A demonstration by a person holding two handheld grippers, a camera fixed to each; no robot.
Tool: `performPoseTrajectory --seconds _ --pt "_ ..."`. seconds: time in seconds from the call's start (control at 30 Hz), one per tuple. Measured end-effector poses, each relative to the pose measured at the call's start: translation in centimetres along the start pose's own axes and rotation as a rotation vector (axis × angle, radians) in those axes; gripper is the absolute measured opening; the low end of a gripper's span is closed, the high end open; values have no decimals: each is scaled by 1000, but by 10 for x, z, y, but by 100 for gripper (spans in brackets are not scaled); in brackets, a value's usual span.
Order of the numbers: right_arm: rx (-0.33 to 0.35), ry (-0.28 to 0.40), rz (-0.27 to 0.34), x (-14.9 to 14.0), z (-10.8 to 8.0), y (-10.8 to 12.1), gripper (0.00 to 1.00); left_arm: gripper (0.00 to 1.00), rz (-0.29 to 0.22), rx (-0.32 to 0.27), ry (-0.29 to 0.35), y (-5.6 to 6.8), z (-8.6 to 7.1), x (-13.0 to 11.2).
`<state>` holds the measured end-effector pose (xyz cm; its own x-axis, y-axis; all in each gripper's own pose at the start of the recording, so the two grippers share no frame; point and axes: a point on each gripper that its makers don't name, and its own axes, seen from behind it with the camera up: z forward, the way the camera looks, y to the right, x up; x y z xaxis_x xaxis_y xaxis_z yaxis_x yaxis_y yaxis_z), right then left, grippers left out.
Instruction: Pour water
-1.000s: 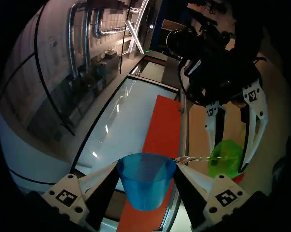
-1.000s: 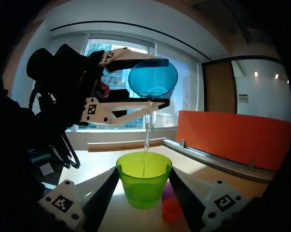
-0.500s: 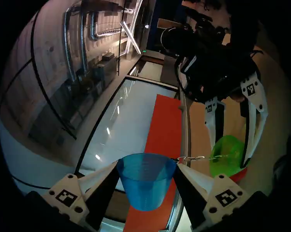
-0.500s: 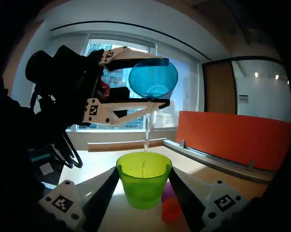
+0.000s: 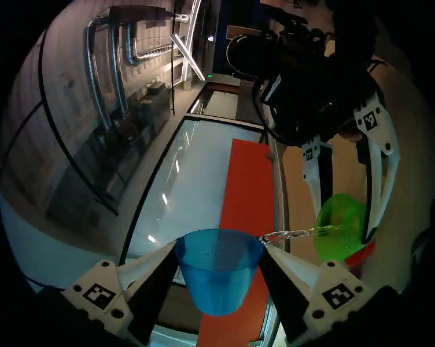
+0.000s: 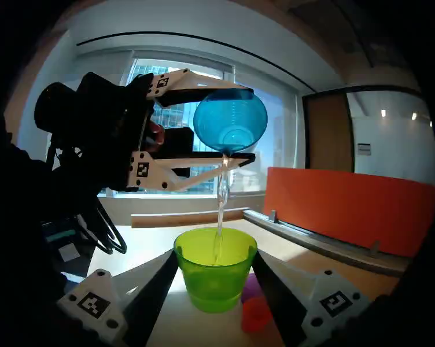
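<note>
- Water (image 6: 220, 199) runs in a thin clear stream from the lip of the blue cup (image 6: 230, 121) into the green cup (image 6: 214, 277), landing inside its rim.
- Clamped on the blue cup, the left gripper (image 6: 250, 124) has one finger pressed to each side of the wall. It holds the cup tipped right over, directly above the green cup, with the mouth facing the right gripper's camera.
- Closed on the green cup, the right gripper (image 6: 215, 253) has both fingers against the sides, and the cup stands upright. Whether the cup rests on the table (image 6: 142, 243) or is held just above it, I cannot tell.
- In the left gripper view the stream leaves the blue cup's rim and reaches across to the green cup, which sits between the right gripper's white fingers.
- Just beside the green cup's base lie a small orange thing (image 6: 255, 315) and a purple thing (image 6: 251, 286), the orange one nearer the camera — what they are is not clear.
- Behind the green cup and to one side, an orange partition (image 6: 350, 202) runs along the table's far edge.
- Farther behind the green cup, a tall window (image 6: 281, 127) lets in bright daylight.
</note>
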<state>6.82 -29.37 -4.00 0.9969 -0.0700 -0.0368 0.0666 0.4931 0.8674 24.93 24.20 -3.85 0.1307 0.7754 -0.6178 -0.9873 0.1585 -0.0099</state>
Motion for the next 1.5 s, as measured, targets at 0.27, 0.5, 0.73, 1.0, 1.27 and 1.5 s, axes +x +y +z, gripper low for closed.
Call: performPoseTrajectory --seconds 0.27,0.5,0.73,1.0,1.27,1.5 --pt "-5 -1 -1 1 -1 2 90 88 27 5 3 -1 0 2" --pt "-5 3 -1 2 -1 2 90 88 59 13 6 -6 -1 2" --pt "-8 6 1 2 -1 3 90 88 96 14 7 -7 0 3" --pt "-10 9 0 5 -2 3 90 88 142 20 7 -7 -1 6" --pt "-12 14 1 6 -3 4 90 88 200 26 10 -10 -2 11" --pt "-11 18 4 6 -4 5 90 88 242 30 10 -8 -1 14"
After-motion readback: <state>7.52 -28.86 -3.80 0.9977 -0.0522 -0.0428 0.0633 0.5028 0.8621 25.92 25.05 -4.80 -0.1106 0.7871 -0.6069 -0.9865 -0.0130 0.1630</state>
